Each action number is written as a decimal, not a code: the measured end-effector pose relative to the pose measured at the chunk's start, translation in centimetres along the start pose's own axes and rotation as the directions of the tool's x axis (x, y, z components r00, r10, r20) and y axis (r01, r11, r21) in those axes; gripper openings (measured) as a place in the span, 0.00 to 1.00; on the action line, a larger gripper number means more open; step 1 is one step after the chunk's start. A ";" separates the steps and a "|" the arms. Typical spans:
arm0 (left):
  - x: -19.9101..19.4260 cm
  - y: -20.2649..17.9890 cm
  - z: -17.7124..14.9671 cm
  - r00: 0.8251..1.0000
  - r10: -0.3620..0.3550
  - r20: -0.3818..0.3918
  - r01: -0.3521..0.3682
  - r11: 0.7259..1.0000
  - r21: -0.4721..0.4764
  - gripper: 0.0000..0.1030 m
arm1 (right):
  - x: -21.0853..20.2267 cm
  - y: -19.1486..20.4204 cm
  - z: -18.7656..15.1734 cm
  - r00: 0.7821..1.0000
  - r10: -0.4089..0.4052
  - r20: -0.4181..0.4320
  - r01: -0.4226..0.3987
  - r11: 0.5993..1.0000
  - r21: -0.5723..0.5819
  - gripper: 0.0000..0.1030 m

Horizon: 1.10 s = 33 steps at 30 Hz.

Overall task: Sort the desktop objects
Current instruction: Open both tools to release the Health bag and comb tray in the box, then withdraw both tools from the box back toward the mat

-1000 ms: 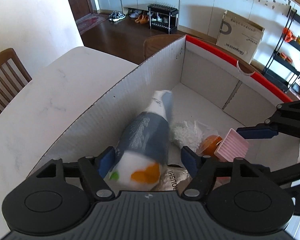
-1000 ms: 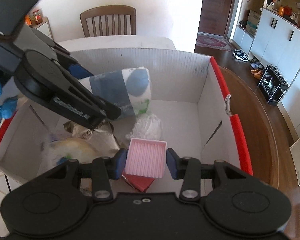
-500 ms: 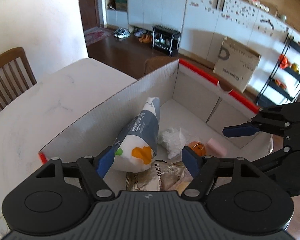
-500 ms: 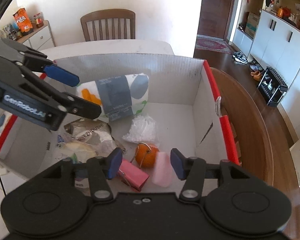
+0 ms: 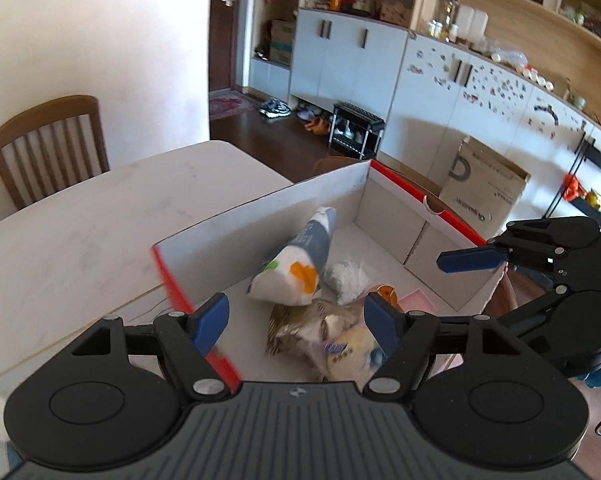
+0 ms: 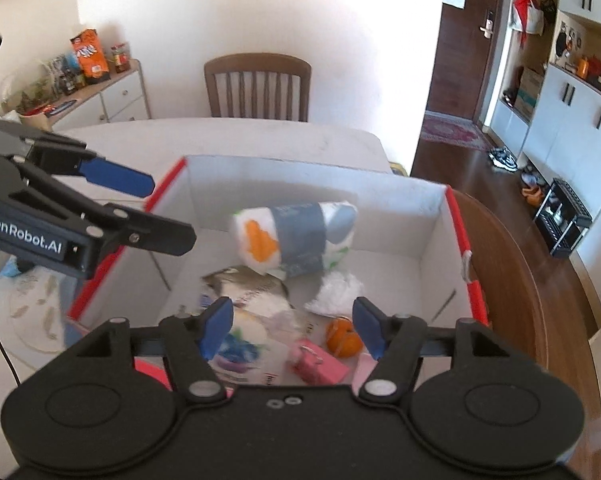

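Both grippers have just let go of what they carried, and both things are now in the box [image 6: 440,236].

A second ago the left gripper [image 5: 296,320] had the tissue pack [image 5: 296,272] between its jaws. Now its jaws stand wide with nothing in them. The pack lies tipped on its side near the back wall of the box, leaning on the other things. The left gripper has pulled up and back, and now sits over the near left corner of the box.

A second ago the right gripper [image 6: 292,328] pinched the pink pad [image 6: 364,364]. Now its jaws are opening and nothing is between them. Only a pink edge shows, near the right corner by the front wall, beside the orange [image 6: 342,340] and the red block [image 6: 320,366]. It is half hidden, so I cannot tell how it lies. The right gripper has lifted a little too.

Also in the box are a white fluffy clump [image 6: 336,292], a silver bag [image 5: 300,324] and a soft packet [image 5: 352,348], all in a heap toward the front.

I think two more things are sorted now. Both grippers are free to get the next thing. The bare part of the desk [image 5: 80,232] behind the box shows nothing left to pick up, so the next thing must be somewhere out of view.
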State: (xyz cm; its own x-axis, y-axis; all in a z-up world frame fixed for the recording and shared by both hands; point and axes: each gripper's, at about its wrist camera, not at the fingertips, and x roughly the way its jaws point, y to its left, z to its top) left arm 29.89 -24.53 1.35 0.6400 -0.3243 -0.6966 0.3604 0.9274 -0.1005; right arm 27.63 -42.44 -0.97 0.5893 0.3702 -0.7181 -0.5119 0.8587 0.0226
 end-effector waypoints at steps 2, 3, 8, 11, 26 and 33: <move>-1.3 0.6 -0.6 1.000 0.010 0.011 -0.010 1.000 -0.005 0.72 | -0.5 0.9 0.2 1.000 0.007 0.013 -0.007 1.000 -0.007 0.68; -1.8 0.9 -1.0 1.000 0.015 0.016 -0.015 1.000 -0.005 0.72 | -0.7 1.3 0.3 1.000 0.014 0.018 -0.014 1.000 -0.007 0.68; -4.5 2.7 -2.4 0.999 0.041 0.032 -0.040 0.999 -0.021 0.72 | -1.3 4.0 0.6 0.998 0.051 0.034 -0.050 0.999 -0.015 0.70; -5.7 4.0 -3.2 0.999 0.038 0.038 -0.036 0.998 -0.042 0.72 | -1.4 5.7 0.8 0.997 0.061 0.038 -0.060 0.998 -0.026 0.70; -11.5 11.0 -7.9 0.996 0.068 0.061 -0.065 0.996 -0.060 0.72 | -1.1 15.3 1.4 0.992 0.117 0.040 -0.116 0.993 -0.035 0.73; -13.1 15.0 -9.8 0.996 0.068 0.053 -0.064 0.995 -0.075 0.72 | -0.5 19.9 1.7 0.991 0.130 0.042 -0.129 0.991 -0.040 0.75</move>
State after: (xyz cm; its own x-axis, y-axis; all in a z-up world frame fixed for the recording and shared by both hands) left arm 20.26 -4.52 1.98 0.6982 -0.2703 -0.6629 0.2674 0.9574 -0.1087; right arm 18.23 -24.94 0.97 0.5432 0.4936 -0.6792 -0.6082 0.7890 0.0869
